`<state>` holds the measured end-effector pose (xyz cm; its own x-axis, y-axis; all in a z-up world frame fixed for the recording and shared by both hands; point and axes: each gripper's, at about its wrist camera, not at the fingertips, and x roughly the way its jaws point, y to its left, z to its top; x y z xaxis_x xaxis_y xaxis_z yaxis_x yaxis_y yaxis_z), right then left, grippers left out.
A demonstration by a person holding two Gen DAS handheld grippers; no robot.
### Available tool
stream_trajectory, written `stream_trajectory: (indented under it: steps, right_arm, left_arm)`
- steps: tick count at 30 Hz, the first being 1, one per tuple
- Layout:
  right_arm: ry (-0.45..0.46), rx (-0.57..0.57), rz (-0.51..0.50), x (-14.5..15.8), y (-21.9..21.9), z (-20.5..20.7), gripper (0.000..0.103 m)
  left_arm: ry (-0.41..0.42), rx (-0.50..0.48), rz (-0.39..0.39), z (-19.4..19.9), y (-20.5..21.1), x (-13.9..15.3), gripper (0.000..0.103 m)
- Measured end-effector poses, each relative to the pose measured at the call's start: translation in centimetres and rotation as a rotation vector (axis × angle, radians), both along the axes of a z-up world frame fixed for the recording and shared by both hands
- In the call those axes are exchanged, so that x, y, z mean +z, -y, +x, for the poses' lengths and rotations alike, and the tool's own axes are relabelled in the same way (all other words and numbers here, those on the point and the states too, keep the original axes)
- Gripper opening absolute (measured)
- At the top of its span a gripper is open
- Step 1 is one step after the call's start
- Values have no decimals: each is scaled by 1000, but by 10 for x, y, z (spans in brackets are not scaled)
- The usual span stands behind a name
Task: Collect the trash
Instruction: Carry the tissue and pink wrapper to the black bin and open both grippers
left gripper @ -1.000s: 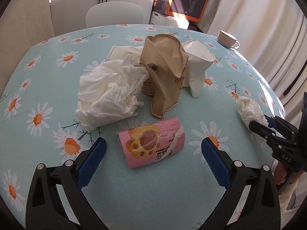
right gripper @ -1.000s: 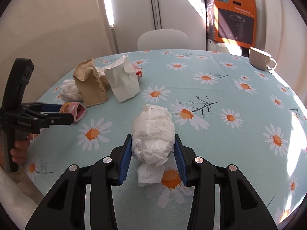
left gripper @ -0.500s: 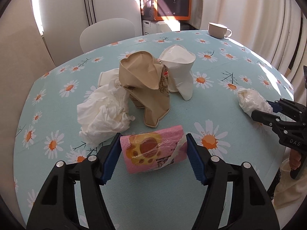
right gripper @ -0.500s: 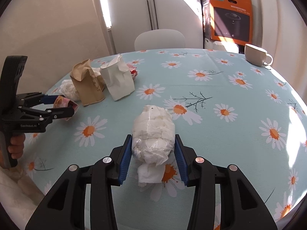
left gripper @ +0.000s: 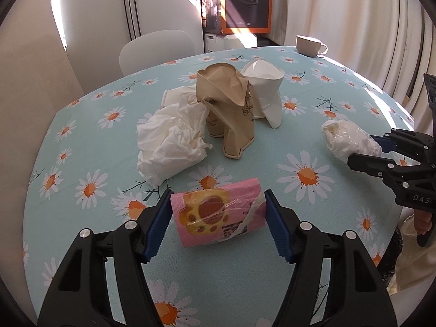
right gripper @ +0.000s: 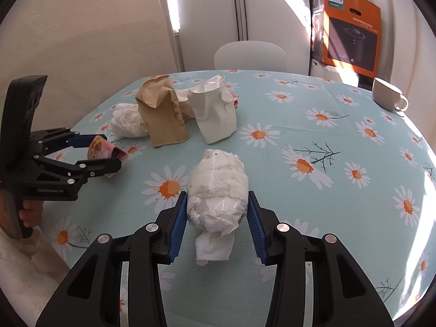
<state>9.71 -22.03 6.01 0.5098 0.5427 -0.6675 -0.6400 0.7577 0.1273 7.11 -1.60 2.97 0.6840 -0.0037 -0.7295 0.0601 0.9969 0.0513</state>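
While sunlight falls across a round, daisy-print surface [left gripper: 245, 286], the left claw [left gripper: 218, 221] grips a pink snack wrapper [left gripper: 218, 219] between its blue pads [left gripper: 159, 224], one pad pressed to each end of the packet near the surface's close edge. Off to the right, the right claw [right gripper: 217, 227] is clamped on a plastic bag stuffed with white tissue [right gripper: 218, 193], a loose twist of it trailing below the pads; the same bundle [left gripper: 350, 140] shows at the right edge of the left wrist view, held between the claw's black fingers [left gripper: 381, 163]. Toward the middle of the surface stands a cluster of litter: a crumpled brown paper bag [left gripper: 229, 111] upright and slumped, a crushed white paper cup [left gripper: 265, 92] just beside it on the right, and a wad of white tissue paper [left gripper: 171, 147] touching the brown bag on its left. A cream mug [left gripper: 309, 45] sits well apart at the far edge. Behind the surface are a white chair [left gripper: 158, 47], an orange appliance box [left gripper: 246, 1] and pale curtains [left gripper: 340, 13].
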Motion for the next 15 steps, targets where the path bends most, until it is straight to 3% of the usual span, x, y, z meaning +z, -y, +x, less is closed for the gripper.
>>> stream_trajectory:
  steps: [15]
  right_arm:
    - [42, 6, -52, 14, -17, -32, 40]
  left_arm:
    - [36, -66, -42, -20, 3, 4, 66]
